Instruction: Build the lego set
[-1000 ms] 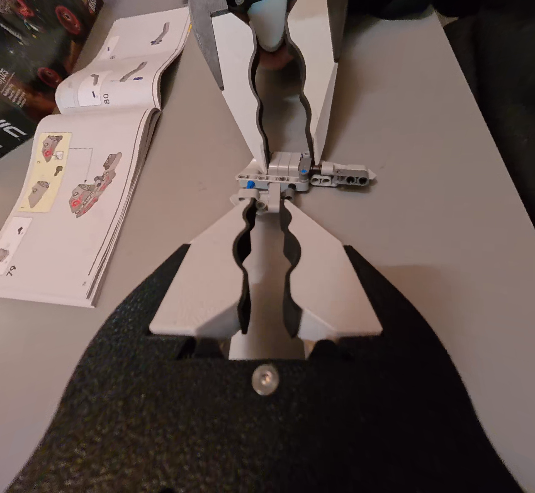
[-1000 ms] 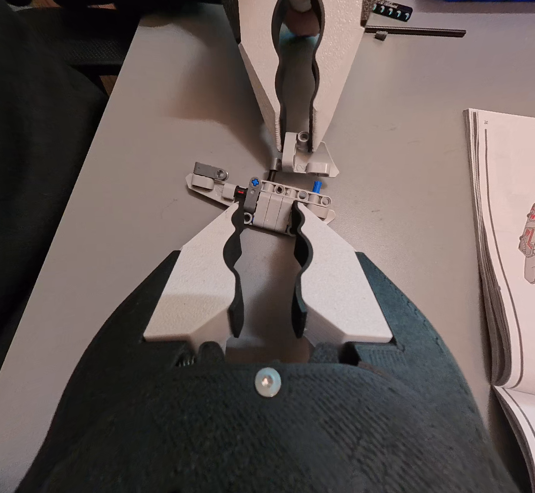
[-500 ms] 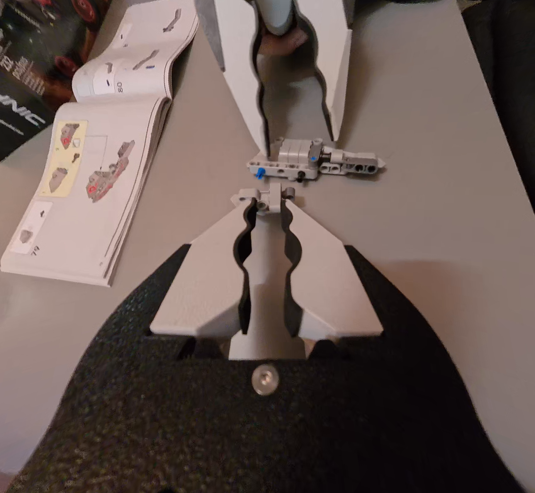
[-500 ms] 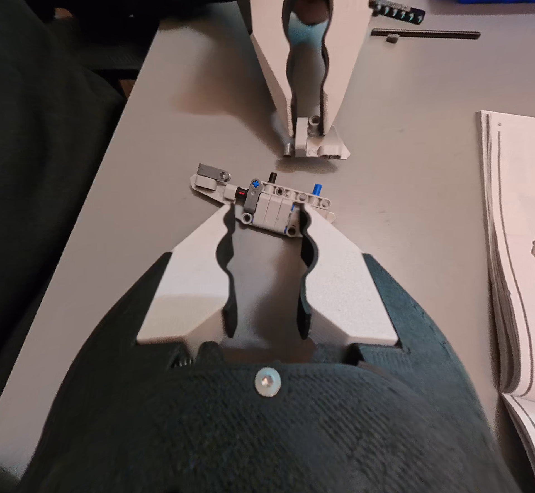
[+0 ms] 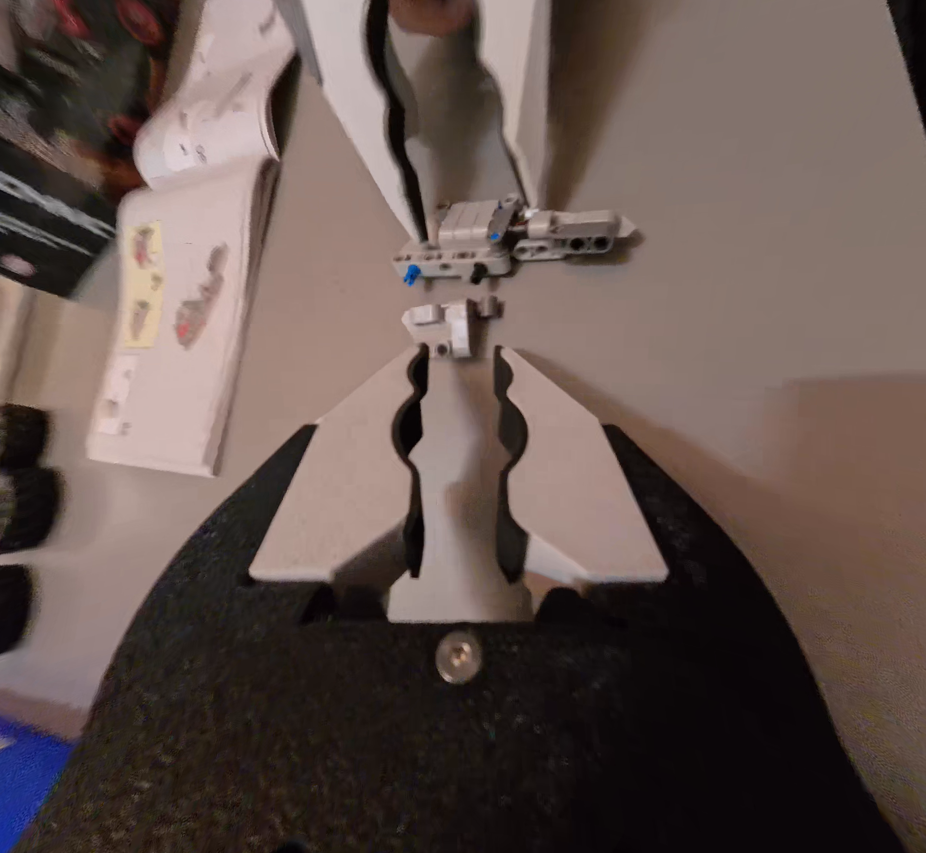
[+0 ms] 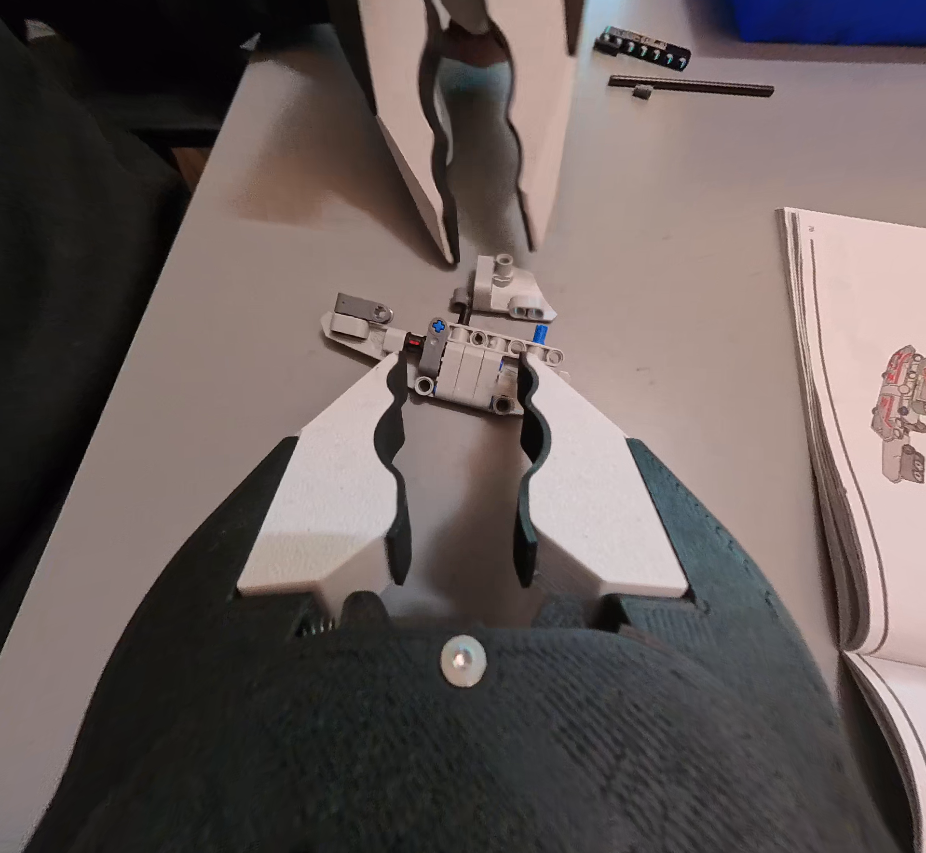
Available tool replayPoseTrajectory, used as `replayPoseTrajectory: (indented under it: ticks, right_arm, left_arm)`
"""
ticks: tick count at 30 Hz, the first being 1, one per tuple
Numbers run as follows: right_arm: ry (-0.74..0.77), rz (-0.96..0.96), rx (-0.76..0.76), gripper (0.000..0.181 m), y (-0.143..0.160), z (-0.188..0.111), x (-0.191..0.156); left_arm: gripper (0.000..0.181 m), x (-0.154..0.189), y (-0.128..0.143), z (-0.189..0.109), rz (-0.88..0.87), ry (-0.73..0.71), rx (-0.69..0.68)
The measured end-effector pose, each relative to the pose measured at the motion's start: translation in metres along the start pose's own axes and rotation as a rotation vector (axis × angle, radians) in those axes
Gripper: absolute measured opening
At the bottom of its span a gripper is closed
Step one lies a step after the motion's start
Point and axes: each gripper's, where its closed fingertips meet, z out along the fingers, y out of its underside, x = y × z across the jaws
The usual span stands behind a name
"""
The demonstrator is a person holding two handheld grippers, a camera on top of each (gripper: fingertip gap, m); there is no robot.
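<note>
- Grippers: your left gripper [image 5: 460, 350] stands parted, holding nothing, the small grey piece [image 5: 446, 323] lying just past its tips.
- Your right gripper [image 6: 458, 368] brackets the grey assembly [image 6: 463, 363] on the bench [image 6: 676, 167]; whether it pinches it, I cannot tell.
- Manual [image 6: 862, 403] is cut off at the frame edge.

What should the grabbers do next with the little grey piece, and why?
Probably the left gripper, open now, should close on the small grey piece lying loose on the table. It sits beside the long assembly between the right gripper's fingers, not joined.
</note>
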Motion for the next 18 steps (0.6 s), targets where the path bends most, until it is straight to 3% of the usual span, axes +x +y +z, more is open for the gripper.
replayPoseTrajectory:
  ticks: [2, 6, 18]
  right_arm:
    - [0.003, 0.007, 0.0, 0.043, 0.001, 0.0, 0.0]
    - [-0.006, 0.01, -0.016, 0.044, 0.003, 0.001, 0.0]
    - [-0.015, 0.013, -0.058, 0.041, 0.009, 0.005, -0.001]
  left_arm:
    - [0.012, 0.004, -0.015, -0.002, 0.083, -0.109, 0.017]
    - [0.016, 0.012, -0.013, 0.009, 0.136, -0.193, -0.097]
    - [0.004, 0.005, -0.011, 0.021, 0.136, -0.284, -0.19]
